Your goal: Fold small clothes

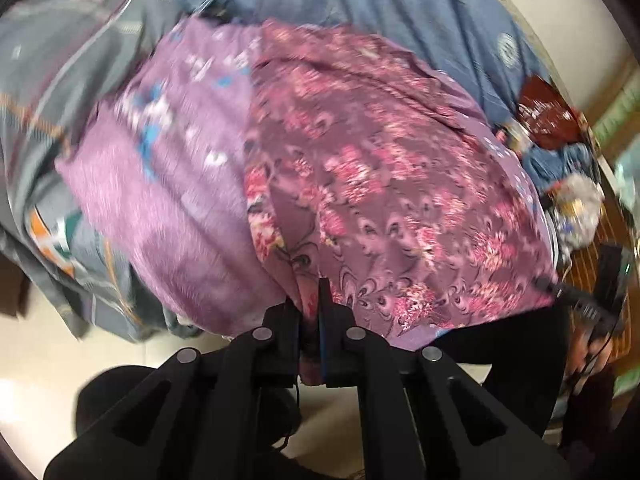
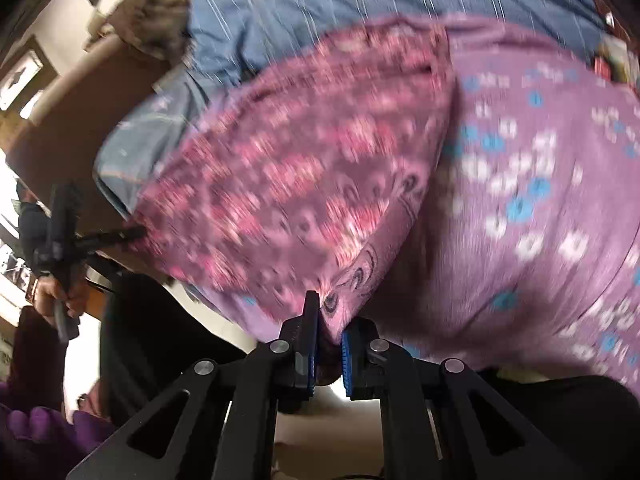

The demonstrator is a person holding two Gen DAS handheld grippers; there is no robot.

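Note:
A maroon cloth with pink flowers (image 1: 380,168) lies spread over a lilac cloth with blue and white flowers (image 1: 168,160) on the bed. My left gripper (image 1: 308,312) is shut on the near edge of the maroon cloth, which bunches between its pads. In the right wrist view the same maroon cloth (image 2: 300,184) fills the middle, and my right gripper (image 2: 332,324) is shut on its near corner. Each gripper shows in the other's view, at the cloth's far corner: the right one (image 1: 550,285) and the left one (image 2: 136,233). Both views are blurred.
Blue bedding (image 1: 360,8) lies behind the cloths and a grey patterned sheet (image 1: 48,80) to the left. A brown headboard (image 2: 80,112) stands at the left of the right wrist view. Pale floor (image 1: 48,352) shows below the bed edge, next to a person's dark trousers (image 1: 520,360).

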